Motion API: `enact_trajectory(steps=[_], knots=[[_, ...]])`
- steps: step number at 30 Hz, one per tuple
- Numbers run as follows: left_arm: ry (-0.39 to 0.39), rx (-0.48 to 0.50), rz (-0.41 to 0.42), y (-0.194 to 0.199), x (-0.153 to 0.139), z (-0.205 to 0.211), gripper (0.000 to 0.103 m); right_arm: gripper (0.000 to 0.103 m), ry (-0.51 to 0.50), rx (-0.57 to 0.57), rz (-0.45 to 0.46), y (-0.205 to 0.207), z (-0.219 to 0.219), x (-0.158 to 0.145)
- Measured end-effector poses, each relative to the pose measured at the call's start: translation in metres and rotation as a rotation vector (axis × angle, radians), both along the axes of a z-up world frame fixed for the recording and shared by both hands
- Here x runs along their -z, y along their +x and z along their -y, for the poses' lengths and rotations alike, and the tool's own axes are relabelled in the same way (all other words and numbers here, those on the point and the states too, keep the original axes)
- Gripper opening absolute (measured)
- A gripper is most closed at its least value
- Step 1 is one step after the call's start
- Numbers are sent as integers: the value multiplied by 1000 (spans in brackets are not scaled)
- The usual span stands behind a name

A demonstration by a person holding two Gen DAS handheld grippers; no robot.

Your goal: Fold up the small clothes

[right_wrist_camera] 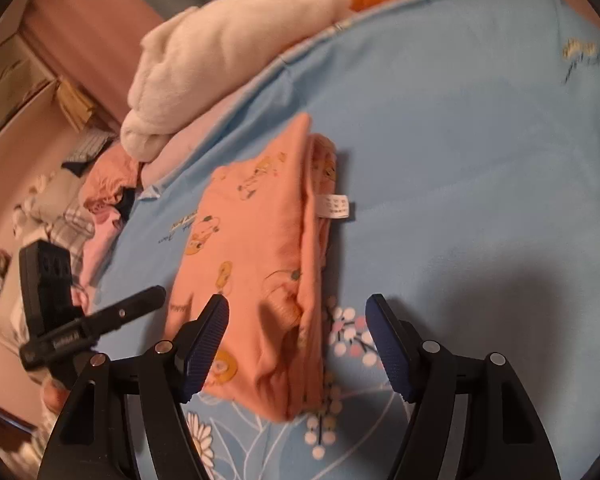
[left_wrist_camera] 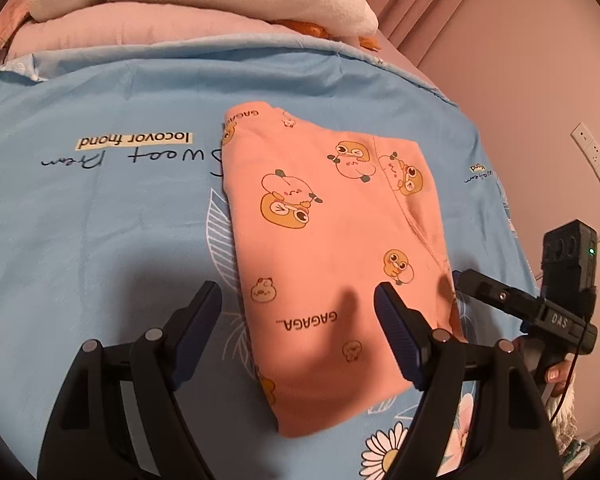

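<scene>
A peach garment (left_wrist_camera: 320, 240) printed with cartoon ducks lies folded flat on the light blue bedsheet (left_wrist_camera: 80, 220). My left gripper (left_wrist_camera: 298, 316) hovers open over its near edge, one finger off the cloth to the left and the other above its right part. In the right wrist view the same garment (right_wrist_camera: 256, 240) shows stacked layers along its right side, with a white label (right_wrist_camera: 336, 206) sticking out. My right gripper (right_wrist_camera: 298, 324) stands open over the garment's near right corner, and nothing is pinched between the pads. Each tool's black housing (left_wrist_camera: 568, 272) shows in the other's view.
A white plush blanket (right_wrist_camera: 220, 52) lies on pink bedding (left_wrist_camera: 140, 28) at the head of the bed. Loose clothes (right_wrist_camera: 100, 184) are heaped past the bed's left edge. A power strip (left_wrist_camera: 596, 160) hangs on the wall to the right. The blue sheet (right_wrist_camera: 460, 140) stretches wide to the right.
</scene>
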State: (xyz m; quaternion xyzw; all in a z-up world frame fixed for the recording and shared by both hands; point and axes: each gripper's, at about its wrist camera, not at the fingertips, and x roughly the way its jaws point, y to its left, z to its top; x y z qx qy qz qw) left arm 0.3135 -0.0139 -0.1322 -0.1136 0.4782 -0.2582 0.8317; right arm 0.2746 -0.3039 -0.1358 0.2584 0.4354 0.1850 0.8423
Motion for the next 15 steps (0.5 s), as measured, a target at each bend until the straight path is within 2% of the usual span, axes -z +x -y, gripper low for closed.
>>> enact_trajectory(steps=[6,15], knots=[[-3,5,-39,11,11,7,79,71,58,-8,-32,11,0,9],[15,12,-38,14,14,16,79,71,83,-44,-34,23,-6,10]])
